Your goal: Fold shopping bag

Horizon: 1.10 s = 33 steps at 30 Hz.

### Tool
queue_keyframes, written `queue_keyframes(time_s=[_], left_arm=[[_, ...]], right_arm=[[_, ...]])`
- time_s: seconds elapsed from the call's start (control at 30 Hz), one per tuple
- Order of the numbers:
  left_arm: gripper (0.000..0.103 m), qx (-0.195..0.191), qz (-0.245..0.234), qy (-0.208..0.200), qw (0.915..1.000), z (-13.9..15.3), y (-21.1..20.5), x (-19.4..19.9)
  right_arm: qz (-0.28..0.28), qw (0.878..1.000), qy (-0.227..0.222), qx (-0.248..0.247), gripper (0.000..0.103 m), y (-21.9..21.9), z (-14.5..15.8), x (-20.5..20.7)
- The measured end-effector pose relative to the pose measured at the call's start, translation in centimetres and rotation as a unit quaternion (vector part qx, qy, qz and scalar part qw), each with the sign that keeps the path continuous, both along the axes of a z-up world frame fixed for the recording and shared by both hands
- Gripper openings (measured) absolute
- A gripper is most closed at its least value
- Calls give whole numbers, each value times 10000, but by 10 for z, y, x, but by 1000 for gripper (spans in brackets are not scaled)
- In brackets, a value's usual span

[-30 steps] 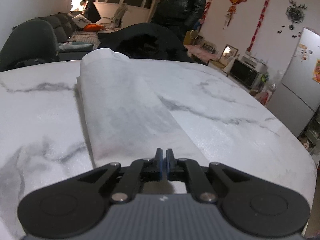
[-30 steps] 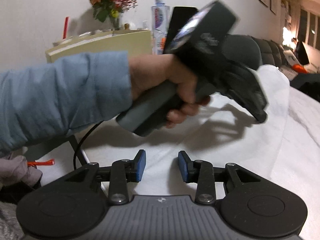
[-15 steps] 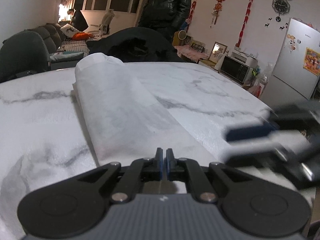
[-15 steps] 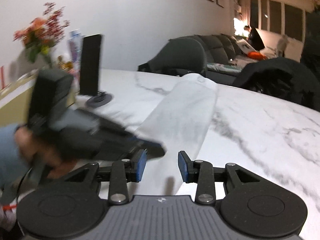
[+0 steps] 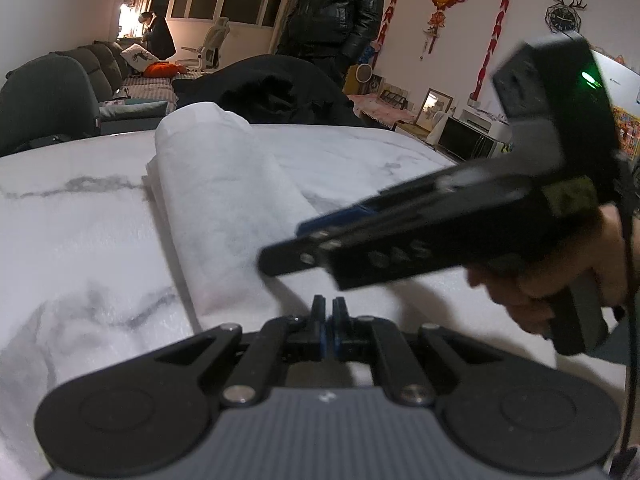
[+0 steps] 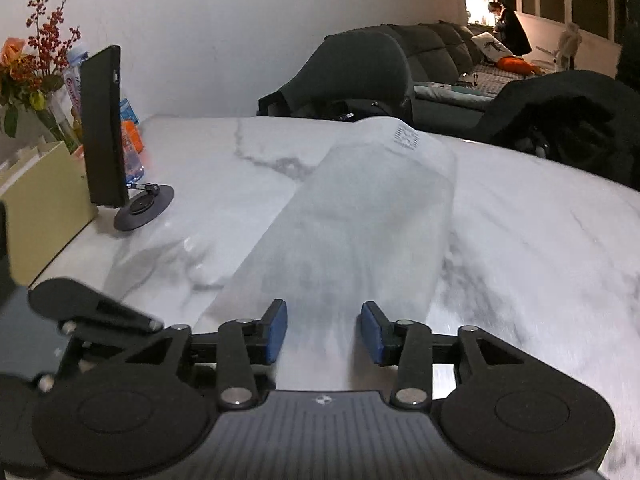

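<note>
Now the left claw (image 5: 329, 320) pinches the white bag's (image 5: 224, 216) near edge; right claw (image 6: 323, 332) hovers, wide open.

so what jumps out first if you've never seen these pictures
The long white shopping bag, folded into a narrow strip, runs down the middle of the marble table. The right gripper, open, cuts in blurred from the right above it, while the left gripper sits shut at the bag's near end.
</note>
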<state>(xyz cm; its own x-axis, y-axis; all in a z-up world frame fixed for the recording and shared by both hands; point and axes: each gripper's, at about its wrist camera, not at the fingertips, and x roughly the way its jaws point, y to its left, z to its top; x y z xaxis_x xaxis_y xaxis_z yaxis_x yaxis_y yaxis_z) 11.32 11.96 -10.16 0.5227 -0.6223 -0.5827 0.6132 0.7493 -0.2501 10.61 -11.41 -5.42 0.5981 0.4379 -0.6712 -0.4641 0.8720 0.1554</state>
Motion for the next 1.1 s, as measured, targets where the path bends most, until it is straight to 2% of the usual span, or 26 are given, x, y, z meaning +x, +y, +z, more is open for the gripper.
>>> queue_keyframes(time_s=[0.17,0.27,0.6,1.1], left_arm=[[4,77,2,-59,10000,1,-2,-1],[4,170,-1,-131,9998,1,-4,-2],[4,527,-51,-423,9977,3,-16,-7],[4,384,-58,-305,9988,2,-13,-4]], right_arm=[[40,10000,-58,-58,48,11,-2,22],[-57,10000,-25,1,48,13,-4,40],[-237,9993,-181,-233,48,21,-6,81],[-173,9985,-439,-288,59,28,-9,106]])
